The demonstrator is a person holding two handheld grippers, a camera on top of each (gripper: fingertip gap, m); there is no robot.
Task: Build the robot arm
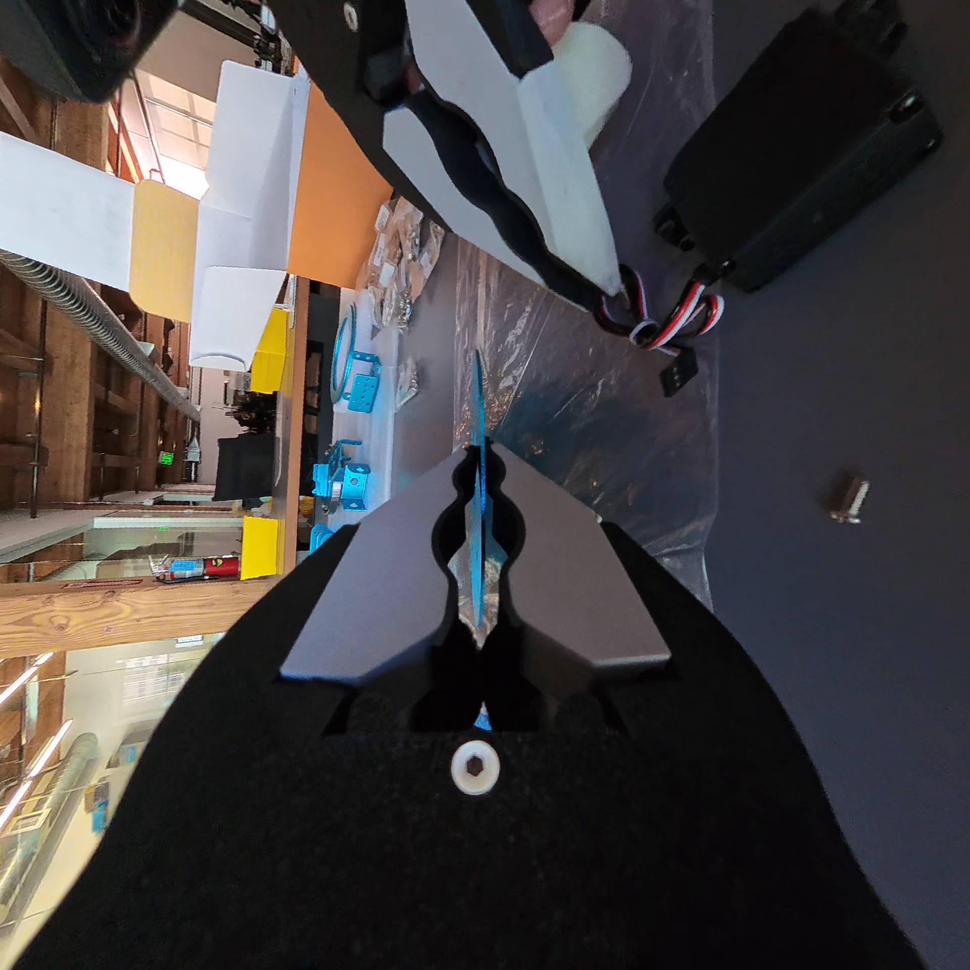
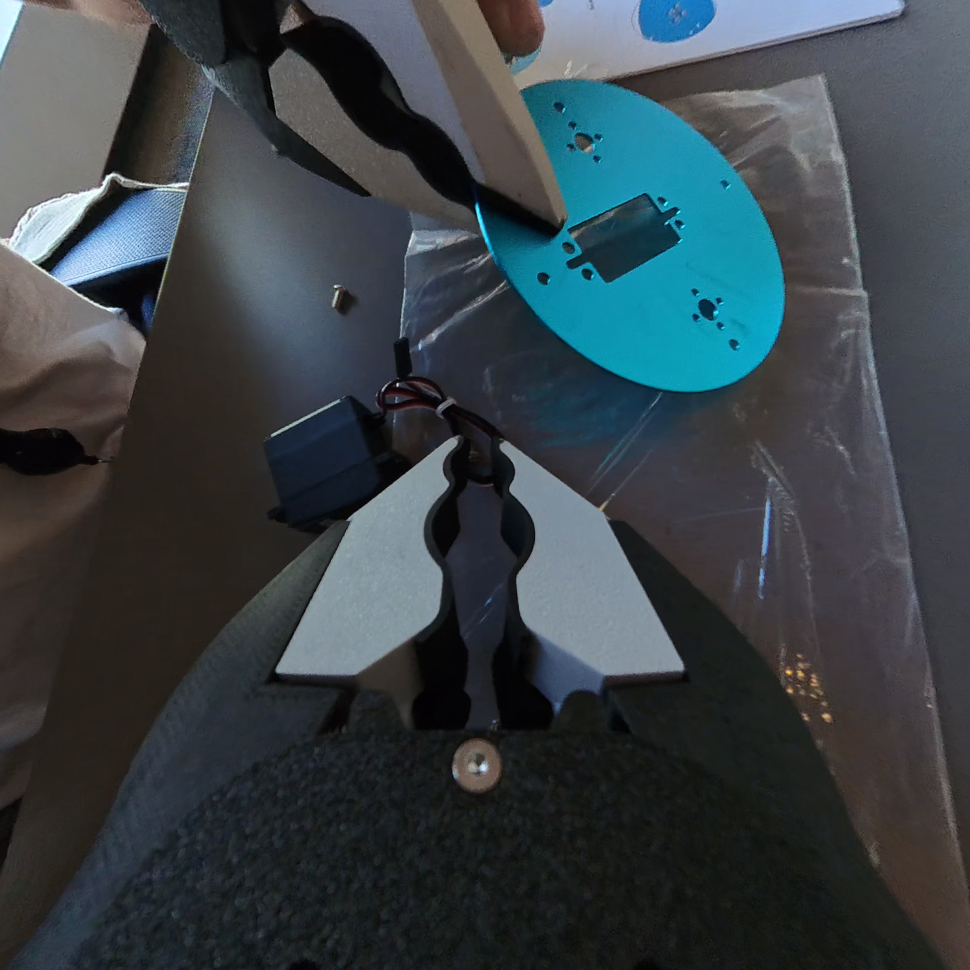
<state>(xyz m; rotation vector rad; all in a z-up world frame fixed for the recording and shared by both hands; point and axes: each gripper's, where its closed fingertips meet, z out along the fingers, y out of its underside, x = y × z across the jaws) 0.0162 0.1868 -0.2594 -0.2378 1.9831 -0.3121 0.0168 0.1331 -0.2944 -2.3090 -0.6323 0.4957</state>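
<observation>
**Blue disc pinched, servo lead caught**

The left claw (image 1: 480,451) is clamping the blue disc (image 2: 645,246) by its rim, tilted above the plastic bag (image 2: 735,498). The right claw (image 2: 477,446) is closing on the black servo's (image 2: 325,462) wires (image 2: 420,404). Holding the disc steady seems wise. Only the right view is showing its cutouts.

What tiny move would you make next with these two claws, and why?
Probably lift the right gripper slightly: it pinches the wires of the black motor box, while the left gripper holds the blue disc, whose rectangular slot is empty.
</observation>
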